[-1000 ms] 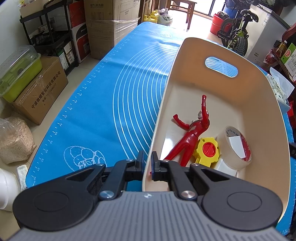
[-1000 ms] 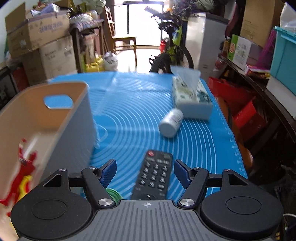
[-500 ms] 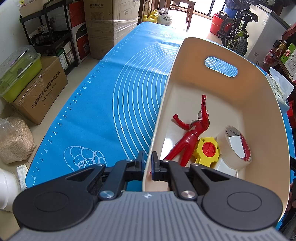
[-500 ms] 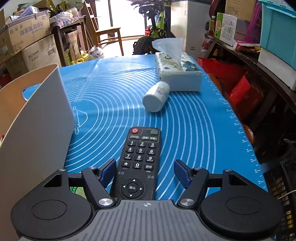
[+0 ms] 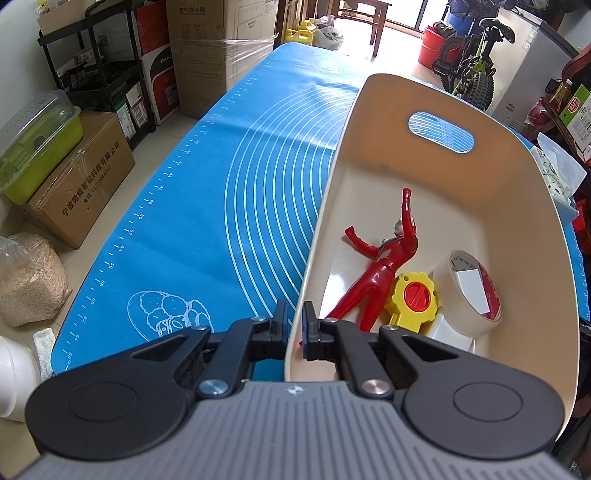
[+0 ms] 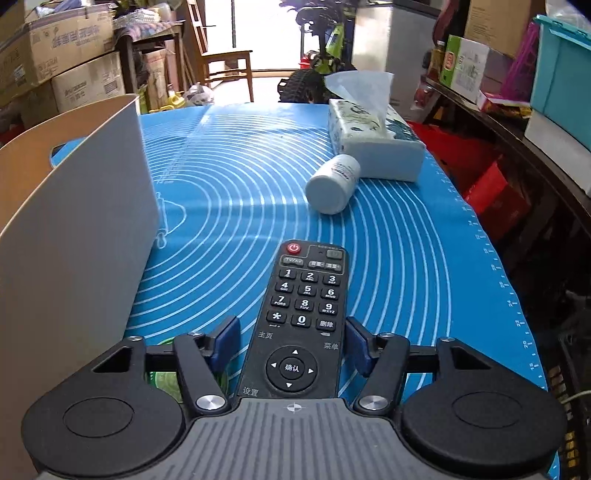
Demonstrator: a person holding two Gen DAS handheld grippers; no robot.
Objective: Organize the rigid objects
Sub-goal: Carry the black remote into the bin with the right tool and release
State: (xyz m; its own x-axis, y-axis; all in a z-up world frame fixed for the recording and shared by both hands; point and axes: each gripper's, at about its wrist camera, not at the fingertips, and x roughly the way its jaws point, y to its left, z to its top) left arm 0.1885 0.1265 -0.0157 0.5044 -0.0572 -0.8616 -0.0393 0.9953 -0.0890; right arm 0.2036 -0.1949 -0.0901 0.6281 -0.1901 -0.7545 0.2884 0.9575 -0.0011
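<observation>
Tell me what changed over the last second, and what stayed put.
The right gripper came down over the black remote; its jaws are closing on either side of it, pads not yet touching. The remote itself has not shifted on the blue mat. Unchanged: the left gripper stays clamped on the bin wall, and the red figure, tape roll, white bottle and tissue box lie as before.

Beyond your fingers, daylight floods through a doorway (image 6: 258,33) past a wooden chair (image 6: 225,62). Left of your left fingers stand stacked cardboard boxes (image 5: 218,48), a black shelf rack (image 5: 92,55) and pale floor tiles (image 5: 155,136); a bicycle (image 5: 472,70) stands ahead.
</observation>
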